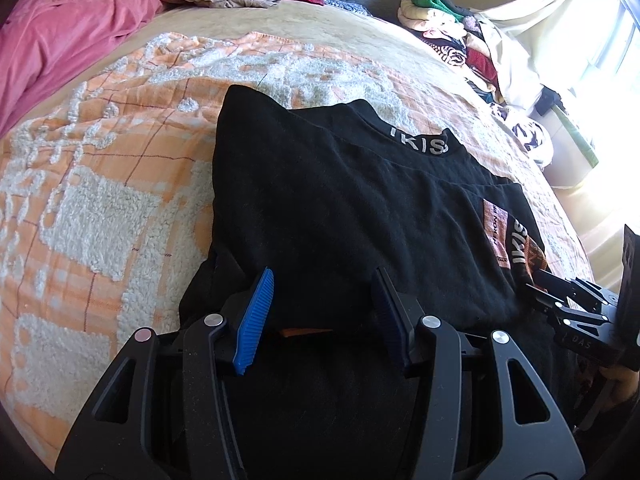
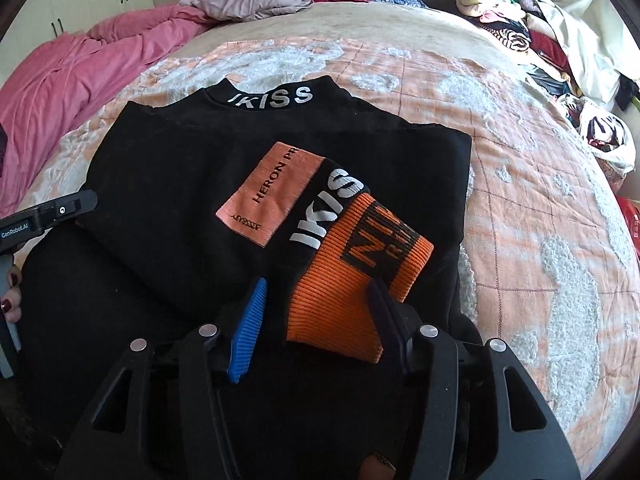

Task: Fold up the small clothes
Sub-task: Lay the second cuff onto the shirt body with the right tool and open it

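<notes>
A black top (image 1: 340, 200) (image 2: 168, 184) with "IKISS" on its collar (image 2: 272, 98) lies folded on the bed. Its sleeve is folded across the front, showing a pink patch (image 2: 272, 192) and an orange ribbed cuff (image 2: 360, 272). My left gripper (image 1: 324, 312) is open over the near left edge of the top, its blue pads (image 1: 256, 320) apart with black cloth between them. My right gripper (image 2: 316, 320) is open over the near edge, the orange cuff lying between its pads. The right gripper also shows at the right edge of the left wrist view (image 1: 576, 312).
An orange and white fleecy blanket (image 1: 100, 200) (image 2: 540, 220) covers the bed. A pink duvet (image 1: 60, 32) lies bunched at the far left. A pile of mixed clothes (image 1: 460, 40) (image 2: 532, 28) sits at the far right by a bright window.
</notes>
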The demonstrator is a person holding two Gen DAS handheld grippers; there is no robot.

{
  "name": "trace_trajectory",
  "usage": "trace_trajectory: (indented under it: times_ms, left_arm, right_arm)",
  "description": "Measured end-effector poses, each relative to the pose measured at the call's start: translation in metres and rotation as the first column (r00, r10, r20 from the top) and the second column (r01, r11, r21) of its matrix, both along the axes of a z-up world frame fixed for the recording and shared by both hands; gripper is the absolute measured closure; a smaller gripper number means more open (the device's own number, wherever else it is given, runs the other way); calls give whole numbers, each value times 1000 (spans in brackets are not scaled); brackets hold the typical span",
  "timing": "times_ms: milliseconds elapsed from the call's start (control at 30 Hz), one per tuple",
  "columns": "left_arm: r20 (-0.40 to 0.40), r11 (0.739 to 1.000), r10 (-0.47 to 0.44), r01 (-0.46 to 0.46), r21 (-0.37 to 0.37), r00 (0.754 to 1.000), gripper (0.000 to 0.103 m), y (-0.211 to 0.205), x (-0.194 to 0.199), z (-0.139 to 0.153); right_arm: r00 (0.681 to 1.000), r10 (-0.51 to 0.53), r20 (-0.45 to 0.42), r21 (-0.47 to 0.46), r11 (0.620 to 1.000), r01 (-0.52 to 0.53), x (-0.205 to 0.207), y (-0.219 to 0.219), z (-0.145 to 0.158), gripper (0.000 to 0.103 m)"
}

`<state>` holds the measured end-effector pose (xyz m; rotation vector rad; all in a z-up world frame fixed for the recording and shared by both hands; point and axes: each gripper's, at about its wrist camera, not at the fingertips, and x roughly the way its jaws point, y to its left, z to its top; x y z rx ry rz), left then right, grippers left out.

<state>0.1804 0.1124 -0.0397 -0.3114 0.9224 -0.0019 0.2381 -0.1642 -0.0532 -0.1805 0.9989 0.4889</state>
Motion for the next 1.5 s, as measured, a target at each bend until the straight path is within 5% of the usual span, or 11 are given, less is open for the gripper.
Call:
trace_trajectory:
  times_ms: [900, 1300, 1500]
  left_arm:
    - [-6, 1000, 7, -7, 30, 1000, 56, -9, -12, 11]
    - [13, 1000, 10, -10, 30, 1000, 56, -11, -21, 24]
    - [38, 1000, 14, -15, 28, 999, 46, -14, -28, 35]
  right_arm:
    - [999, -32, 3, 71, 997, 32, -12, -12, 19, 50]
    - [998, -56, 12, 143, 988, 54, -19, -22, 36, 34]
    - [997, -76, 23, 171, 983, 71, -21, -29, 46, 29]
